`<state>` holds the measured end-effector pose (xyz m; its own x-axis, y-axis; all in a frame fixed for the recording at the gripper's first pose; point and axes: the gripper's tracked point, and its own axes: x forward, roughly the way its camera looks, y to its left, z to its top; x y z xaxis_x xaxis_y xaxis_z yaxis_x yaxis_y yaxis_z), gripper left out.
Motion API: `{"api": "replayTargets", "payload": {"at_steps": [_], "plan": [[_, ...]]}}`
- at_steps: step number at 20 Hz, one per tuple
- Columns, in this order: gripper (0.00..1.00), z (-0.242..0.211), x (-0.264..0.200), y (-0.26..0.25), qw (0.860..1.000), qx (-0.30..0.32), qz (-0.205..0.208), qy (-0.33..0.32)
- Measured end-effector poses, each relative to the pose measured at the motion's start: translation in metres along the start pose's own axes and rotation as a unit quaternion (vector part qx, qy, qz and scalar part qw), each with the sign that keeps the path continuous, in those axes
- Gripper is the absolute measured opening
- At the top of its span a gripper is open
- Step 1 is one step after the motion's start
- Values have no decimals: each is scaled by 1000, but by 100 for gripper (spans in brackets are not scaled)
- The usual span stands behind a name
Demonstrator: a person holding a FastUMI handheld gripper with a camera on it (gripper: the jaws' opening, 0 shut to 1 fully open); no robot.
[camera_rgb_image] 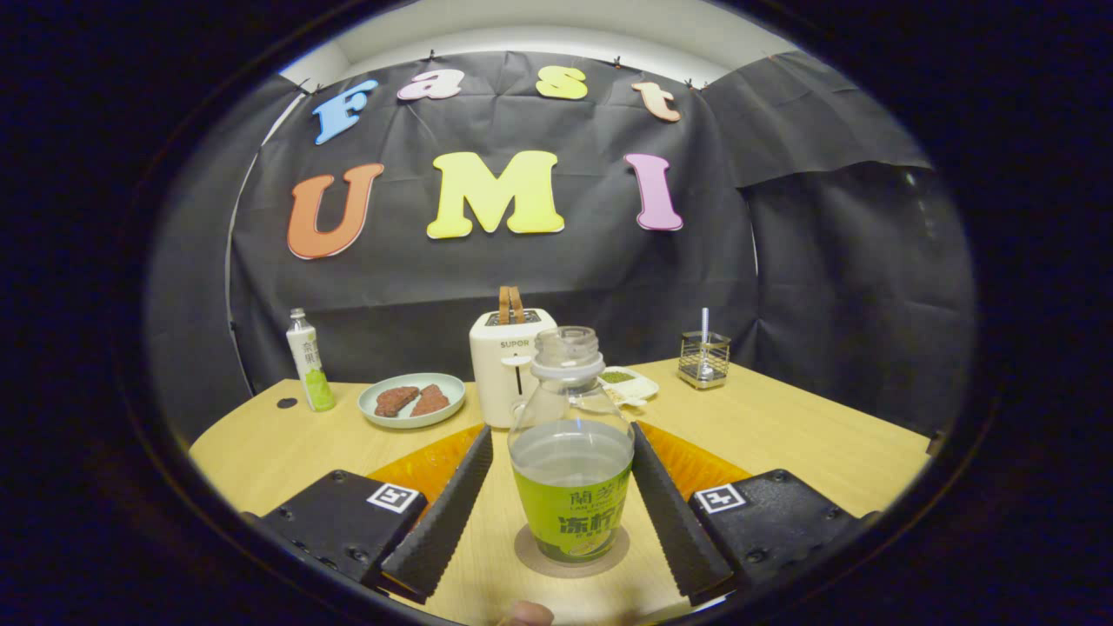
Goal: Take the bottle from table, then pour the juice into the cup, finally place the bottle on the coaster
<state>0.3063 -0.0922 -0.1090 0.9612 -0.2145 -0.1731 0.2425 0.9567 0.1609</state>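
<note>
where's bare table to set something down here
Bare wood right of the bottle, up to the wire holder, and between the plate and the open gripper. Crowded around the toaster.

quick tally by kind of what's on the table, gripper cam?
Bottles: 2, the open bottle on the coaster between the gripper fingers, and a capped bottle
Coasters: 1
Plates: 1
Toasters: 1
Small dishes: 1
Wire holders: 1
Total: 7
</note>
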Motion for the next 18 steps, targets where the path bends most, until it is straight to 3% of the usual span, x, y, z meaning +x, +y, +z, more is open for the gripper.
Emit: {"api": "replayTargets", "payload": {"at_steps": [9, 13, 18], "plan": [[100, 55, -94, -16, 998, -33, 0, -47], [100, 72, -151, -22, 997, -53, 20, -60], [99, 67, -205, -36, 996, -74, 20, -54]]}}
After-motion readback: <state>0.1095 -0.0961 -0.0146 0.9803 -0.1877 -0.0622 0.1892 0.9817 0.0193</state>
